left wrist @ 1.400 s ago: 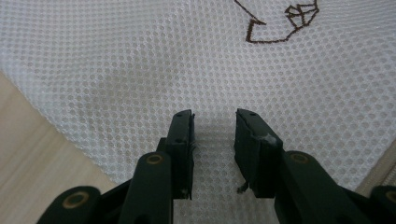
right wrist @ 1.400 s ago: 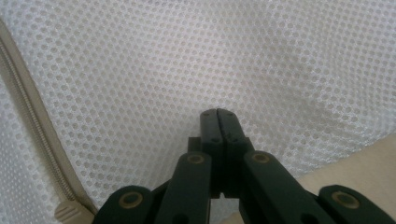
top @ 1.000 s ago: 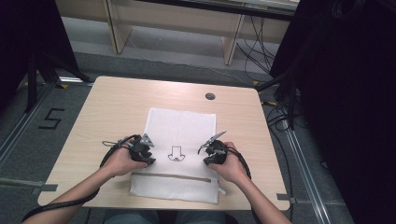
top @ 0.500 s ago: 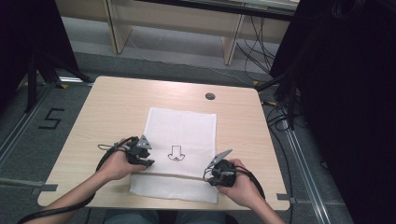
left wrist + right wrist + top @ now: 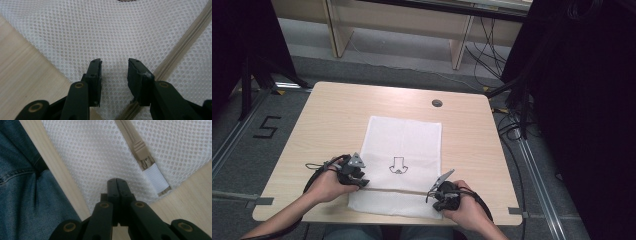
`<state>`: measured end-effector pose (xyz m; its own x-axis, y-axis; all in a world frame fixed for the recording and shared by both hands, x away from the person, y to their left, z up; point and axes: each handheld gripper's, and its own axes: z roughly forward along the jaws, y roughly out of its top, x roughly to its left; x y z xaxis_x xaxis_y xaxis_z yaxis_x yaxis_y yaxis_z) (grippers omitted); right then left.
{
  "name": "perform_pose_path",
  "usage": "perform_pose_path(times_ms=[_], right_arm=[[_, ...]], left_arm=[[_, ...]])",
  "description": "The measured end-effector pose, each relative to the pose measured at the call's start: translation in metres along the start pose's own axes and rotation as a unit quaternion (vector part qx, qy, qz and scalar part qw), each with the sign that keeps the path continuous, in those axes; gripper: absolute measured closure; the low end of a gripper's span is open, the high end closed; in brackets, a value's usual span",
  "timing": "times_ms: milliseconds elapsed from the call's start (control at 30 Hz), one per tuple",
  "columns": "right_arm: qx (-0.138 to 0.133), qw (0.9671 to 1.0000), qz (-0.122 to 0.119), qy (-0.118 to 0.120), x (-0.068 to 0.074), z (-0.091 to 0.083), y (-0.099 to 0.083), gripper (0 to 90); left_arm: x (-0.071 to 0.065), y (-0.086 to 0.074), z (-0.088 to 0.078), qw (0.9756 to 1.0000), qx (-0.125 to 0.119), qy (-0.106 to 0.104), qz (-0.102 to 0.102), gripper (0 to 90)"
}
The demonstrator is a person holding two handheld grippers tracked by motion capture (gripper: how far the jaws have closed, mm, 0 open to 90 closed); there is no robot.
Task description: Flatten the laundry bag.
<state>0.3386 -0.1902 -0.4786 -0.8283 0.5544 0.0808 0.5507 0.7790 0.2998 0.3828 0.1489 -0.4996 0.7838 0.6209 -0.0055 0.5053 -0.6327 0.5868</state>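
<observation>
Pale wood table [image 5: 337, 120] carries a white mesh bag [image 5: 404, 150] lying flat near the person's edge, with a beige zipper [image 5: 397, 190] running across its near end. Left gripper [image 5: 354, 175] sits at the bag's left edge by the zipper; its jaws stand apart over the mesh, pressing on nothing, and have just closed a little. Right gripper [image 5: 444, 192] rests at the bag's near right corner with jaws together, nothing visibly between them. The step in hand looks like preparation to work the zipper — the slider [image 5: 141, 151] lies at the right end, just beside a white tab [image 5: 157, 180]. A next move would call for the right jaws to part and take the slider while the left pins the mesh. Whether the zipper is fully closed cannot be told; the bag's contents, if any, are hidden, and the small printed mark [image 5: 397, 166] is too small to read.
</observation>
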Motion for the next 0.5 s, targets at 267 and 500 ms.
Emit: perform_pose_path(times_ms=[267,500], right_arm=[[-0.003,0.9999,-0.001,0.010,0.0046,0.0017,0.0000,90.0],[-0.002,0.9999,-0.004,0.014,0.0071,0.0014,-0.0003,90.0]], left_arm=[[-0.0026,-0.0067,-0.0042,1.0000,-0.003,0.004,-0.002,63.1],[-0.0027,-0.0069,-0.0057,1.0000,0.005,0.000,0.000,63.0]])
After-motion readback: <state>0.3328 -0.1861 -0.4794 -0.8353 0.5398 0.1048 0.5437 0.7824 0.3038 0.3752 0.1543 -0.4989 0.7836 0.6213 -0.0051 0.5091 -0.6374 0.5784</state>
